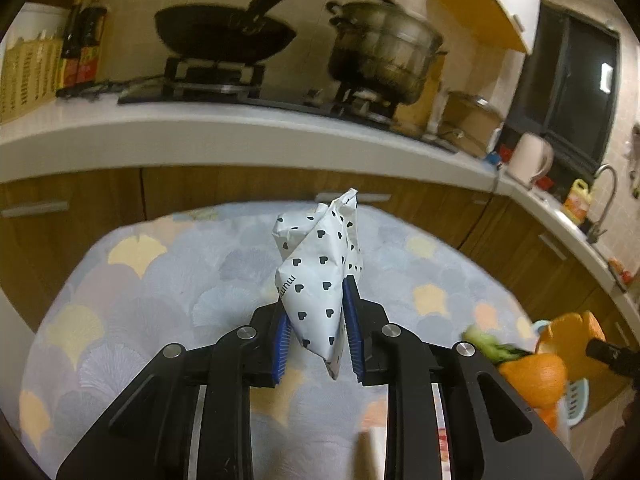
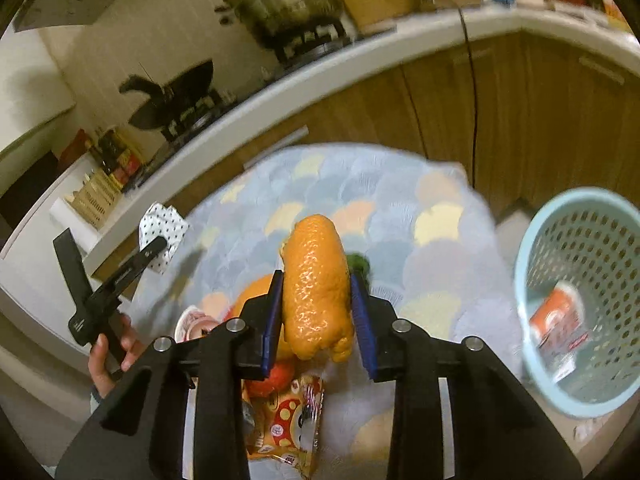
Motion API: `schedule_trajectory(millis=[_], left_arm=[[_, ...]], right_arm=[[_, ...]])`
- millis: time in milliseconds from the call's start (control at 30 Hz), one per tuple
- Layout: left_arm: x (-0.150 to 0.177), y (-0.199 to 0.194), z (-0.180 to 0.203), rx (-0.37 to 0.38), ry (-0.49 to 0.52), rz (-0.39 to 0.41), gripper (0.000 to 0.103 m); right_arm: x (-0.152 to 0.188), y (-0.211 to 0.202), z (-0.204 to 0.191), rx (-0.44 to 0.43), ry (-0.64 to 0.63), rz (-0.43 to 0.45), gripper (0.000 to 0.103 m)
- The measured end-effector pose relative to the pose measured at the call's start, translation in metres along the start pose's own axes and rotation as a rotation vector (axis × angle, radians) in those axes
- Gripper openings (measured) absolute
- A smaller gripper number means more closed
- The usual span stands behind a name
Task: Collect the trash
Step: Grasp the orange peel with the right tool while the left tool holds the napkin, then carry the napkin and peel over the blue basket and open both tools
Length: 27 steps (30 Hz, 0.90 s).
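Kitchen bench behind; right gripper jaws held orange peel upright, blue basket at right edge, nearer it; left gripper clamped spotted wrapper

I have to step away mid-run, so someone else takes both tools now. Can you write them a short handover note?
Left tool: shut on a crumpled heart-print wrapper, held above the mat.
Right tool: orange peel between its pads, lifted off the mat.
Basket: to the right of the right tool, one red-and-white packet already inside.
Done: one piece binned, two pieces picked up.
Left: drop peel and wrapper into the basket, then collect the rest below the right tool: a snack bag, a cup, more peel, some greens.
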<state>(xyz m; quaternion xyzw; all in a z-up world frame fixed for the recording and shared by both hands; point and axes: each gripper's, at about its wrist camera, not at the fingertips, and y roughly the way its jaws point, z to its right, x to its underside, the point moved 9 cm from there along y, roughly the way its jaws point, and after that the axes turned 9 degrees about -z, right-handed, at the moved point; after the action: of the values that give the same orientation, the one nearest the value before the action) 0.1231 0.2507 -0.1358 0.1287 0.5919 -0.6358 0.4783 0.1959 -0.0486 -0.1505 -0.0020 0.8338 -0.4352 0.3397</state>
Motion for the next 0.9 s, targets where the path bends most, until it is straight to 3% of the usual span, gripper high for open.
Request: schedule_trajectory(millis=[333,500,700,900], left_arm=[[-0.006,-0.054,0.119,0.184,0.151,0.052,0.023],[-0.004,-0.06,0.182,0.239,0.225,0.043,0.023],[0.015,-0.05,0.257,0.302,0.267,-0.04,0.023],[0.055,-0.007,0.324,0.327,0.317,-0.198,0.023]], right_arm=[[-0.018,-0.068,0.027,0.04,-0.01,0.168,0.029],[-0.023,-0.101,0.054,0.13,0.002,0.223,0.029],[-0.018,-0.131,0.112,0.238,0.089,0.243,0.029],[0.006,-0.122,0.182,0.328,0.204,0.15,0.029]])
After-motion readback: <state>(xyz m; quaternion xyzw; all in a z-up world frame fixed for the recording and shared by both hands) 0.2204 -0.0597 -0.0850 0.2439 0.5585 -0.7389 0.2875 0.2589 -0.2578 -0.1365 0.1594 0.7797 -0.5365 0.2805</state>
